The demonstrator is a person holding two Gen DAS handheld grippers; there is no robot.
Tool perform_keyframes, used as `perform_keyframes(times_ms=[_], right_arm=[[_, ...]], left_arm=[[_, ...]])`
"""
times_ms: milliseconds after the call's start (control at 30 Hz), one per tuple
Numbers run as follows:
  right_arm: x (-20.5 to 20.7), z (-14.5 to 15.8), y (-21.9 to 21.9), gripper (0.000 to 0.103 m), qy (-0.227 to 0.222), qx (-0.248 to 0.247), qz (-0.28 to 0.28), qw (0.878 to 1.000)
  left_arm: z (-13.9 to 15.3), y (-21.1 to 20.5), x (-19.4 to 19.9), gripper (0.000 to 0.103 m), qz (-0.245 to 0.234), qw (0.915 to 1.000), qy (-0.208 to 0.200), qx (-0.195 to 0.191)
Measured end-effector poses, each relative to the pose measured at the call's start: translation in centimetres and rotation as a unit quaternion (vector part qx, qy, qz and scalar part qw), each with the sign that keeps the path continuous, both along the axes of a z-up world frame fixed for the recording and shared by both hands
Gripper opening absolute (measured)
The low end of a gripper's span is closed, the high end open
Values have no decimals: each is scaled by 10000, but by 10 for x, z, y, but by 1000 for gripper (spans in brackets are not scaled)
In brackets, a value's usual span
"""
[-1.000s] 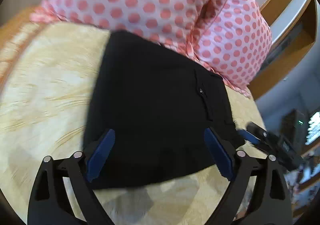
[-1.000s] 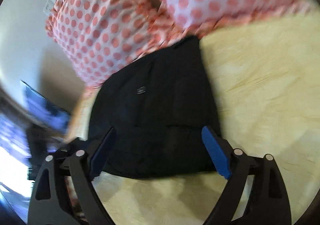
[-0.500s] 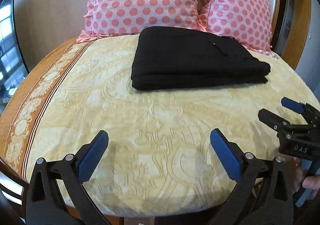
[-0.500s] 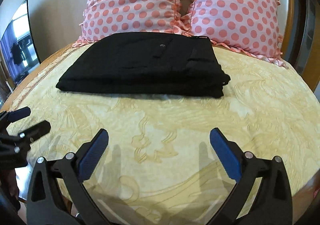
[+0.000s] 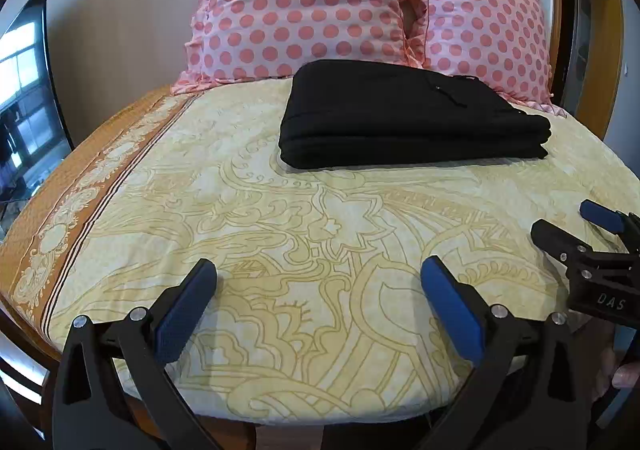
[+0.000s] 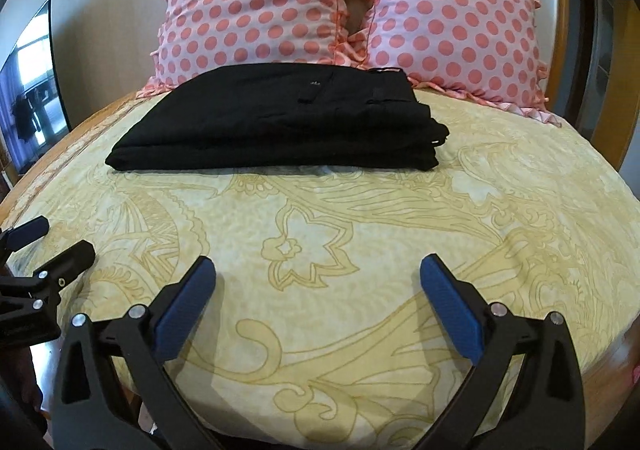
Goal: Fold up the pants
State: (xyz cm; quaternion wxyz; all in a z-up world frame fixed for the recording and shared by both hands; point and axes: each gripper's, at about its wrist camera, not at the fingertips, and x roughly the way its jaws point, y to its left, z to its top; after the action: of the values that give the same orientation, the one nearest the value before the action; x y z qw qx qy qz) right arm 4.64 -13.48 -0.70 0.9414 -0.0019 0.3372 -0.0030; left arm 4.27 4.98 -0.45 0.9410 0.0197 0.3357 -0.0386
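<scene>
The black pants [image 5: 404,118] lie folded in a flat rectangular stack on the yellow patterned bedsheet [image 5: 280,218], far side, in front of the pillows; they also show in the right wrist view [image 6: 280,122]. My left gripper [image 5: 320,310] is open and empty, held low over the bed's near edge, well away from the pants. My right gripper [image 6: 316,310] is open and empty, also near the front edge. Each gripper appears at the side of the other's view, the right one [image 5: 592,234] and the left one [image 6: 44,246].
Two pink polka-dot pillows [image 5: 304,6] [image 6: 452,18] stand behind the pants against the wall. A wooden bed frame [image 5: 612,62] rises at the right. A dark screen [image 5: 24,82] stands at the left. The sheet has an orange border [image 5: 80,194] on the left.
Both grippers have pulled back from right over the pants to the bed's near edge. In the last half second they have hardly moved. The folded pants have stayed in place.
</scene>
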Motion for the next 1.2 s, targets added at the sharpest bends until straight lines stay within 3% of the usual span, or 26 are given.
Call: perform_keyframes(times_ms=[1200], right_arm=[[-1, -1, 0, 101, -48, -6, -52, 10000]], left_arm=[[-1, 0, -2, 102, 17, 10000, -92, 3]])
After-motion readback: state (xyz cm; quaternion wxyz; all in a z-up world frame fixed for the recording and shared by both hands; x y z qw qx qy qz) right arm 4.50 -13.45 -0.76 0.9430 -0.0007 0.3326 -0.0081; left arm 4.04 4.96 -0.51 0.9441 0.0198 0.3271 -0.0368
